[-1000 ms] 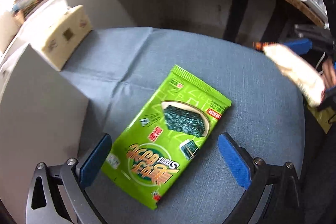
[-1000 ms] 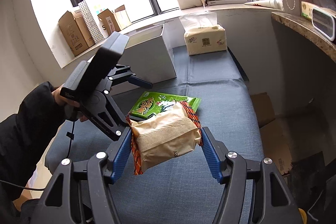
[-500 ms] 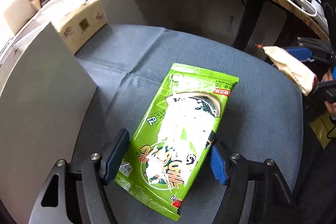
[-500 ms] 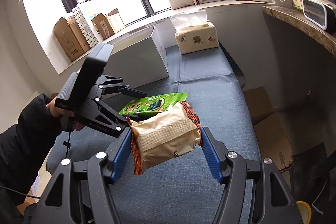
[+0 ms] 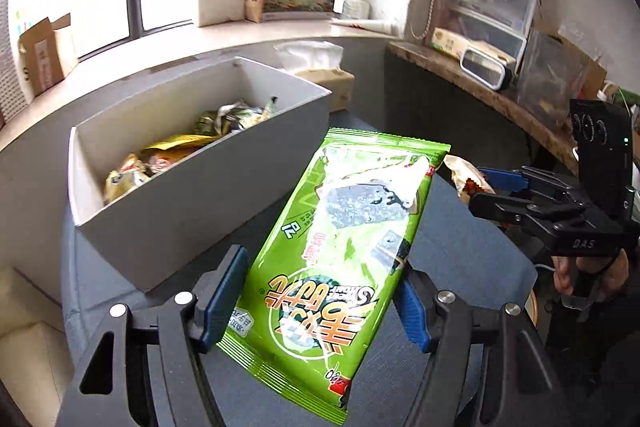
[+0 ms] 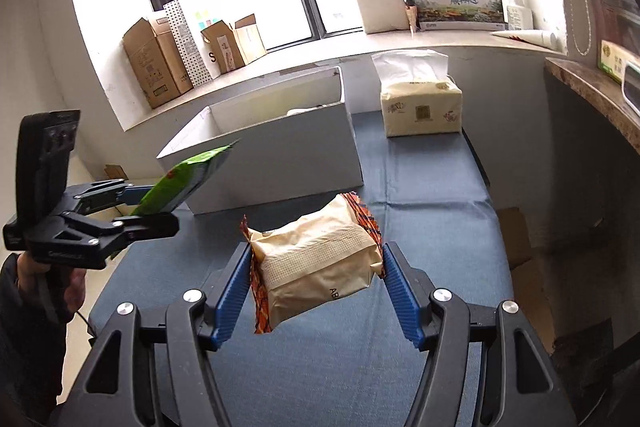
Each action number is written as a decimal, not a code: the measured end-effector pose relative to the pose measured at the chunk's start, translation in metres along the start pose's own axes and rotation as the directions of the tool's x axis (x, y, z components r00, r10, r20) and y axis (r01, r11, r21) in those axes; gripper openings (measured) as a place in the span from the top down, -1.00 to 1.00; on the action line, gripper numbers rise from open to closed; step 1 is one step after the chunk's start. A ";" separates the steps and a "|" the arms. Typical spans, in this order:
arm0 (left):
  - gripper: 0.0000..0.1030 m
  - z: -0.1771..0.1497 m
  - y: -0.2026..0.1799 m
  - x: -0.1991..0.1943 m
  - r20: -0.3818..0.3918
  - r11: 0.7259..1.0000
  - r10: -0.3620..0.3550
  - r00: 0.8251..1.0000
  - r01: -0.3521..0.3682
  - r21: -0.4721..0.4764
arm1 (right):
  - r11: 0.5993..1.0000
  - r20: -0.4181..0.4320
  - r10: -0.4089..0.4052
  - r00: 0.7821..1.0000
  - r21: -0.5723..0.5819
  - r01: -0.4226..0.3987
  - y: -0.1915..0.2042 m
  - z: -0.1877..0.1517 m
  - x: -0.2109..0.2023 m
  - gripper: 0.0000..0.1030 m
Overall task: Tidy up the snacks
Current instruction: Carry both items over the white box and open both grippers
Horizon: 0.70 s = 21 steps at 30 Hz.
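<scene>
My left gripper (image 5: 320,291) is shut on a green seaweed packet (image 5: 344,259) and holds it tilted in the air beside the white box (image 5: 200,195). Several snack bags (image 5: 176,147) lie inside that box. In the right wrist view the left gripper (image 6: 148,203) and the green seaweed packet (image 6: 188,175) hang at the box's (image 6: 280,147) near left corner. My right gripper (image 6: 316,259) is shut on a beige snack bag (image 6: 320,267) with orange crimped ends, held above the blue cloth (image 6: 420,227). From the left wrist, the right gripper (image 5: 492,187) sits at the right edge.
A tissue pack (image 6: 420,111) stands on the cloth behind the box, to the right. Cardboard boxes (image 6: 152,67) and a dotted paper bag line the windowsill. A cluttered wooden shelf (image 5: 480,95) runs along the right. A person's hand holds each gripper's handle.
The left gripper shut on the green packet, lifted it off the blue cloth and swung round to face the white box. The right gripper with the beige bag rose slightly.
</scene>
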State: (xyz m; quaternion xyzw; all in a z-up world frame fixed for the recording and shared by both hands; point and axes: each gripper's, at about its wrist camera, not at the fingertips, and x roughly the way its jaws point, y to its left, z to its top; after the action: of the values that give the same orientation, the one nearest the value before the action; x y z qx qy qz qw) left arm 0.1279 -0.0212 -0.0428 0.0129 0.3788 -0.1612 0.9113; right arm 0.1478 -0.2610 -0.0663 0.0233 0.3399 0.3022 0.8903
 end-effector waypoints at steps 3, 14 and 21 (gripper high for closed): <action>-0.42 0.003 0.021 -0.030 0.073 0.996 0.045 0.996 -0.040 -0.077 | 0.998 0.021 0.023 1.000 -0.051 -0.022 0.017 0.026 0.011 -0.33; -0.43 0.083 0.112 -0.035 0.145 0.959 0.161 0.976 -0.120 -0.257 | 0.979 0.043 0.057 0.997 -0.196 -0.048 0.075 0.160 0.096 -0.33; -0.83 0.098 0.160 0.015 0.043 0.932 0.180 0.983 -0.156 -0.326 | 0.986 -0.056 -0.023 0.998 -0.167 0.014 0.059 0.203 0.173 -0.74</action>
State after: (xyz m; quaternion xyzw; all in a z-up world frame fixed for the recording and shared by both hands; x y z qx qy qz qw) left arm 0.2537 0.1115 0.0011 -0.1091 0.3645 -0.0192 0.9246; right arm 0.3441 -0.0844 0.0019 -0.0629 0.3393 0.3217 0.8817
